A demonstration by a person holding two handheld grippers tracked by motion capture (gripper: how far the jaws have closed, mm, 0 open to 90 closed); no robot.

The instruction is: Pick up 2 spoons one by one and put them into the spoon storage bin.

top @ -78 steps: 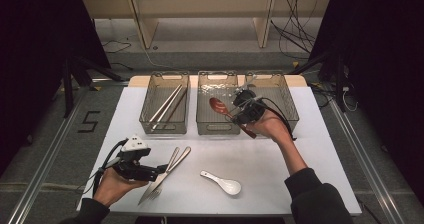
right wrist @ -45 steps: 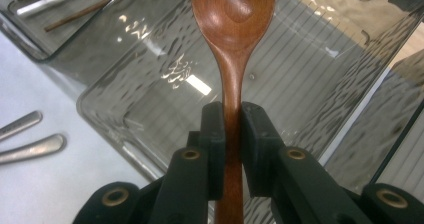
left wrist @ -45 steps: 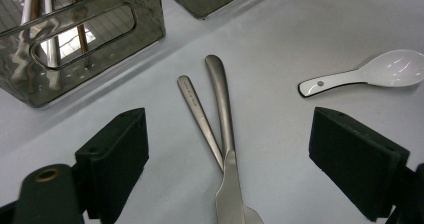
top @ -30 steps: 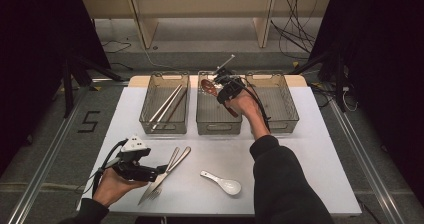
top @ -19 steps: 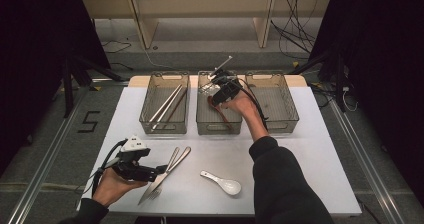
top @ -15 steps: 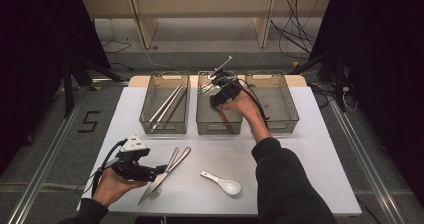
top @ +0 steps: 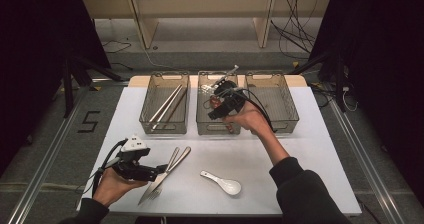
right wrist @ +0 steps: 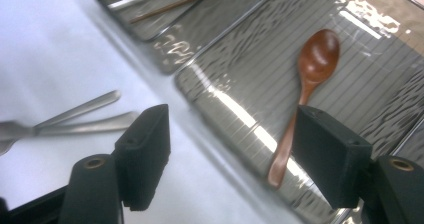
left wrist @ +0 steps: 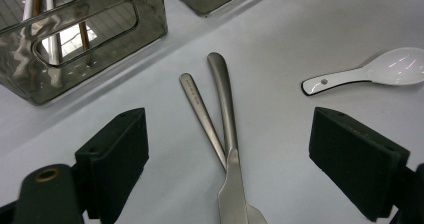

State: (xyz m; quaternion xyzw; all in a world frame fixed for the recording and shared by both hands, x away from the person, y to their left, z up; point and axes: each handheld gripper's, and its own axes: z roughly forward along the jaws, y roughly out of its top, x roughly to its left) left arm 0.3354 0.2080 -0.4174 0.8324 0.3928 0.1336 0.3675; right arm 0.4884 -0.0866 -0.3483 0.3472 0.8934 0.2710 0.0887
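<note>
over the middle bin (top: 202, 126), right claw (top: 214, 115) (jaws wide, empty) above a wooden spoon (right wrist: 303, 94)

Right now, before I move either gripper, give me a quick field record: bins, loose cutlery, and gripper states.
left bin: holds long chopstick-like sticks
middle bin: wooden spoon lying flat inside, not gripped
right bin: contents cannot tell
table: two crossed metal utensils, white ceramic spoon to their right
left gripper: open, low over the metal utensils, jaws either side of them, not closed on anything
right gripper: open, above the middle bin, near the wooden spoon's handle
</note>
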